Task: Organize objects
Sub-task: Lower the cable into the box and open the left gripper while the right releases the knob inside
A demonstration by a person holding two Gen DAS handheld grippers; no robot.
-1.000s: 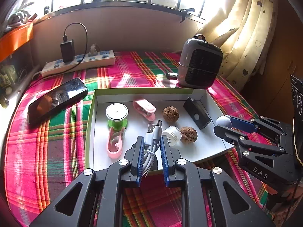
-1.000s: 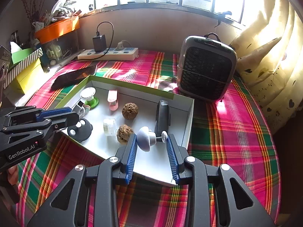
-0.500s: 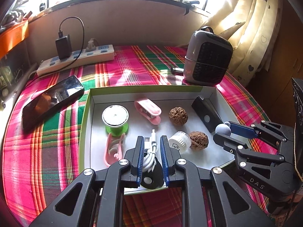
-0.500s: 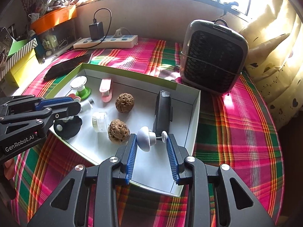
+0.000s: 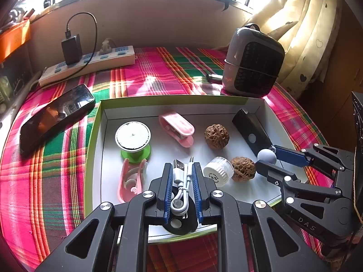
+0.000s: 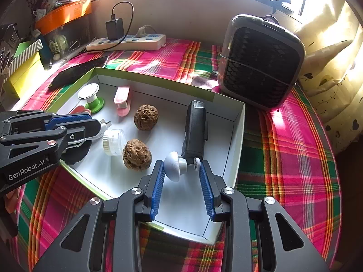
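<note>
**Over the tray: both loads low, ready to set down**

Over the near edge of the white tray (image 5: 103, 136), my left gripper (image 5: 182, 187) is pinched tight on the coiled white USB cable (image 5: 181, 179), fingers narrow, with the black round mount (image 5: 179, 223) under the coil. Just left of it lie the pink clip (image 5: 130, 182) and the green-based spool (image 5: 133, 139); just right sits the white cap (image 5: 219, 170) beside a walnut (image 5: 242, 168).

Good practice, as I judge it: lower until the mount is flat on bare tray floor between clip and cap, then part the fingers only slightly so the coil does not spring loose or nudge the cap.

Further right, my right gripper (image 6: 181, 170) holds the small white knob (image 6: 173, 165) across its axis, dome against one pad and stem end against the other, fingers partly spread around it. It hangs over the tray's right part, just in front of the black device (image 6: 195, 131) and near the closer walnut (image 6: 137, 154). I would set it on the open floor there and watch for rolling.

Against the frame a second back: both hands have come lower and further in over the tray. Grips look unchanged; nothing in the tray has shifted.
</note>
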